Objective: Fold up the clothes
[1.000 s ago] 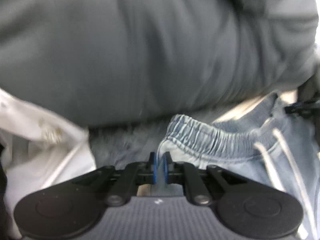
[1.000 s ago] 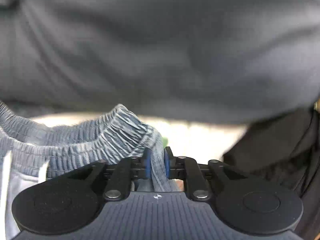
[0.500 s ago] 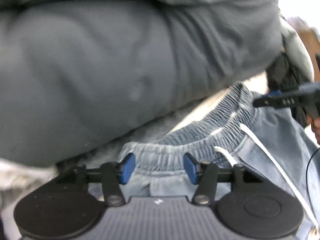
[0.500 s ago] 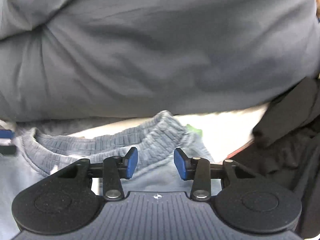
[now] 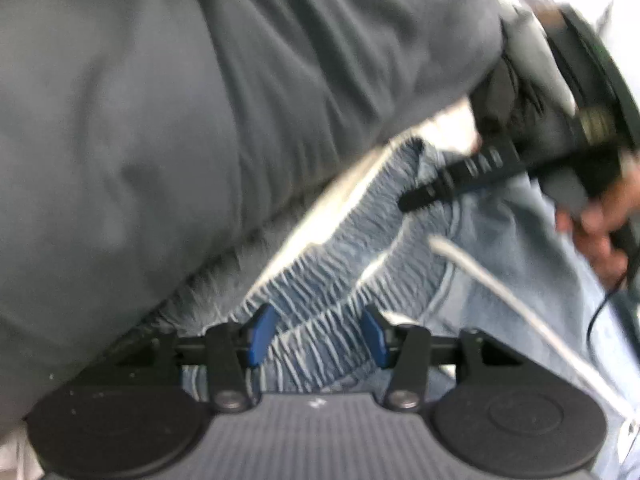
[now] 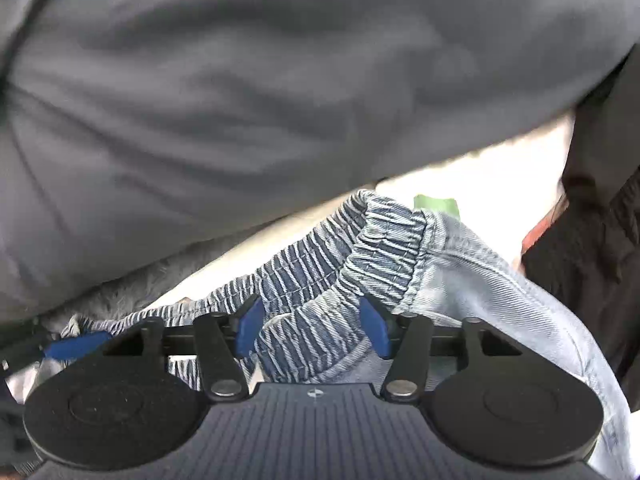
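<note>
While both grippers sit low at the near edge of their views, each has its blue pads spread apart, with nothing pinched between them. Between the parted pads of the left gripper lies the gathered elastic waistband of the light blue denim trousers, and the cloth runs off to the right, where a white drawstring trails across it. The right gripper likewise straddles the waistband near one end, the trousers falling away to the right and near side. Farther right in the left view, a hand grips the handle of the right gripper, whose black finger reaches over the waistband's far end. Beneath the trousers shows a pale surface. Beyond it, the person's grey top fills the far half of both views, blurred. Dark cloth lies at the far right of the right view.
</note>
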### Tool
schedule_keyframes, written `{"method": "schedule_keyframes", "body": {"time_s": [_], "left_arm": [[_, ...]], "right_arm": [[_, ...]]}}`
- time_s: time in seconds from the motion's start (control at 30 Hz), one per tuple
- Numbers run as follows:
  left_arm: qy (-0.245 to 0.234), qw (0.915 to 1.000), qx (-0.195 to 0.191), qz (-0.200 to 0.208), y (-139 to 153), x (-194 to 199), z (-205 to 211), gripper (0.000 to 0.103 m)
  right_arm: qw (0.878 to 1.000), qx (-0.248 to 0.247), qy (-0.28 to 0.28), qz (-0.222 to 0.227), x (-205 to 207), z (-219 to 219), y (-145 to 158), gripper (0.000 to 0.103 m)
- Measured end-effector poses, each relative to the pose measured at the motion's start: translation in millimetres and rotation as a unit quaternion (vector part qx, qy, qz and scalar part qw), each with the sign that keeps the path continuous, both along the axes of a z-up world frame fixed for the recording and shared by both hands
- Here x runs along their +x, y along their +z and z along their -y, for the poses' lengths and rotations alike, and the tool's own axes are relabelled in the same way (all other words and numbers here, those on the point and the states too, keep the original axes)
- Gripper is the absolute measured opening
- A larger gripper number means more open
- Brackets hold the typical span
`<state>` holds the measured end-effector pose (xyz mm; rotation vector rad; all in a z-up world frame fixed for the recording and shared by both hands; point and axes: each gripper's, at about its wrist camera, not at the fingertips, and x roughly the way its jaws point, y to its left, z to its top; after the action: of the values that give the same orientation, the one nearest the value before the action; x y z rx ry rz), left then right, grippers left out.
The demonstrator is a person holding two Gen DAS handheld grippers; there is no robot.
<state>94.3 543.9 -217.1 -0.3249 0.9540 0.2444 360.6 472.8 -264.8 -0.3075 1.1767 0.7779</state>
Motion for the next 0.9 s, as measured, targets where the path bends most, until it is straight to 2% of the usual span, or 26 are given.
{"method": "schedule_keyframes", "body": {"time_s": [0.1, 0.2, 0.27, 0.3, 0.37, 0.4, 0.63, 0.77, 0.9], "left_arm": [[-0.019, 0.9998, 0.003, -0.003, -0.6, -2.3, 3.6, 0.051], [-0.036, 0.9993, 0.008, -0.005, -0.6, -4.2, 5.4, 0.045], [-0.052, 0.9985, 0.015, -0.007, -0.2, -5.8, 7.7, 0.034], [-0.060, 0.9980, 0.019, -0.006, 0.7, -6.4, 9.0, 0.033], [-0.070, 0.9972, 0.024, -0.002, 2.7, -7.7, 11.1, 0.026], [-0.068, 0.9973, 0.026, 0.002, 4.0, -8.4, 11.0, 0.026], [-0.031, 0.9979, 0.031, 0.047, 23.5, -16.2, 2.6, 0.012], [-0.020, 0.9983, 0.023, 0.049, 25.6, -15.6, -6.3, 0.012], [-0.003, 0.9983, 0.023, 0.053, 26.8, -14.8, -9.9, 0.010]], "right_arm": [[0.999, -0.035, 0.009, 0.013, -7.0, -11.7, -4.7, 0.065], [0.998, -0.050, 0.024, 0.016, -12.1, -16.1, -6.5, 0.063], [0.998, -0.053, 0.033, 0.006, -12.9, -17.8, -7.3, 0.058], [0.998, -0.049, 0.037, -0.002, -11.7, -17.0, -6.5, 0.048], [0.998, -0.037, 0.043, -0.020, -8.4, -13.9, -3.4, 0.038], [0.998, -0.029, 0.044, -0.028, -7.2, -12.6, -1.7, 0.002], [0.998, 0.021, 0.022, -0.054, -0.5, -0.2, 6.6, 0.001], [0.996, 0.048, 0.004, -0.069, 7.4, 0.4, 12.0, 0.000], [0.994, 0.083, -0.011, -0.065, 15.1, -1.1, 25.2, 0.000]]}}
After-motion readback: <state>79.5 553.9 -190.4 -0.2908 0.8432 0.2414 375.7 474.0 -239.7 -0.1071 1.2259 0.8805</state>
